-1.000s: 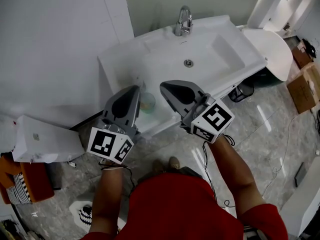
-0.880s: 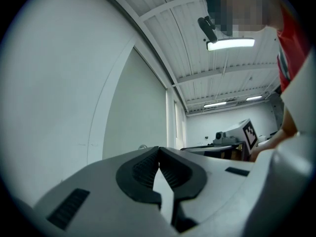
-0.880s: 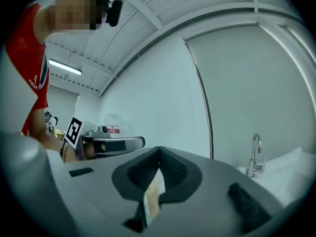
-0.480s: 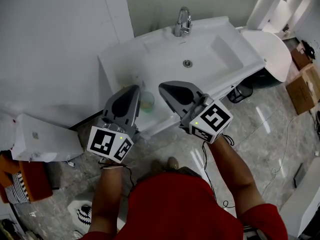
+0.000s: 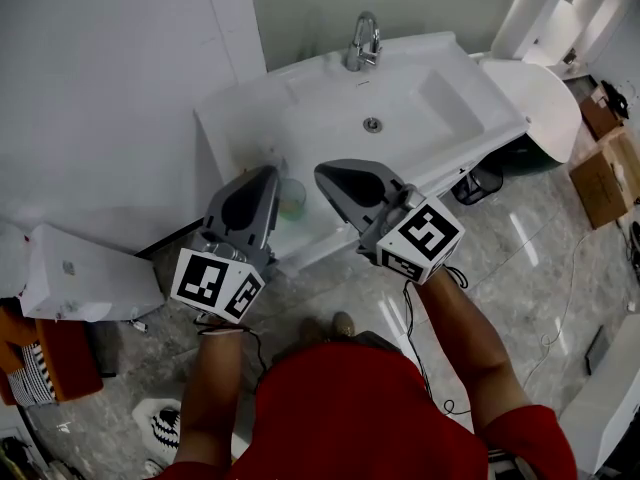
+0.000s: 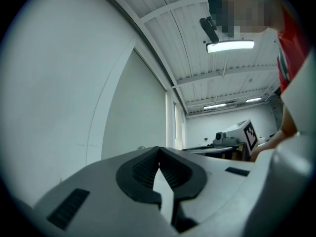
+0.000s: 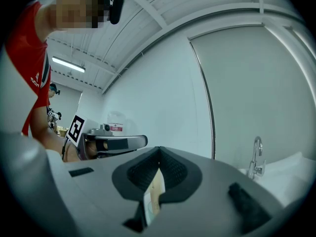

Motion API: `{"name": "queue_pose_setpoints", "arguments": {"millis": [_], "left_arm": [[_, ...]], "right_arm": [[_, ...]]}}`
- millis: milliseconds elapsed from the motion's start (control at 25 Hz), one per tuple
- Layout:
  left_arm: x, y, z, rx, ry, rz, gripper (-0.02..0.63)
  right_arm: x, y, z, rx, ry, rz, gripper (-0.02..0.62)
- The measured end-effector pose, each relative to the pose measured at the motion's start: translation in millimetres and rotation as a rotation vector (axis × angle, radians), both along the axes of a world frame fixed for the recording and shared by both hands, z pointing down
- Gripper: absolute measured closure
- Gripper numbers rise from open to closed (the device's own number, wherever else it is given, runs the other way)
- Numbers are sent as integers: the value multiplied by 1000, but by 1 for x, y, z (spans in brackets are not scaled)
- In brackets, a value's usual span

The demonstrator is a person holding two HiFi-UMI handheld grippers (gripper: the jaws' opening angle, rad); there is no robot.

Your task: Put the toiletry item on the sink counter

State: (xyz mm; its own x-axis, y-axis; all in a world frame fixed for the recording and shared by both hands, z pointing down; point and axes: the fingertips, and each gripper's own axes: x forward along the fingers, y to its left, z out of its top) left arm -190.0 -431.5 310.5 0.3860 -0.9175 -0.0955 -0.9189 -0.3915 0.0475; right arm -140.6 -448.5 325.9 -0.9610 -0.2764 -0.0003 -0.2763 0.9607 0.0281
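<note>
**Both tongs clenched and empty; item stands on the counter's left end**

Far left: white box [image 5: 85, 283] on the floor by the wall.

Left gripper [image 5: 268, 174] is held level over the front edge of the sink counter [image 5: 245, 118]. Its own view shows the ribbed pads meeting at the tip, nothing between them.

Just right of that tip is the toiletry item [image 5: 292, 200], a small clear greenish container. It stands upright on the counter's flat left part, between the two gripper noses. Whether it touches the left one, I cannot tell. The right gripper view shows a red label near its top.

Right gripper [image 5: 322, 172] is also level. Its jaw tips are closed together, with no object held.

Further right: basin with drain [image 5: 372, 124], faucet [image 5: 365, 40] at the back, then cardboard boxes [image 5: 605, 178] on the floor.

Judgement: the item already sits where the task wants it. It looks like thin plastic, so light, fairly stiff and smooth-walled, and likely to slip or tip if nudged. Best hold would be across the mid-body, below the top, with moderate squeeze.
</note>
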Motion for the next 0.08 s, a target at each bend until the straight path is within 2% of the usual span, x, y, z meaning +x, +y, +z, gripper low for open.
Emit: {"name": "queue_pose_setpoints", "arguments": {"millis": [80], "left_arm": [[0, 0, -1, 1, 0, 0, 588]], "right_arm": [[0, 1, 0, 1, 1, -1, 566]]}}
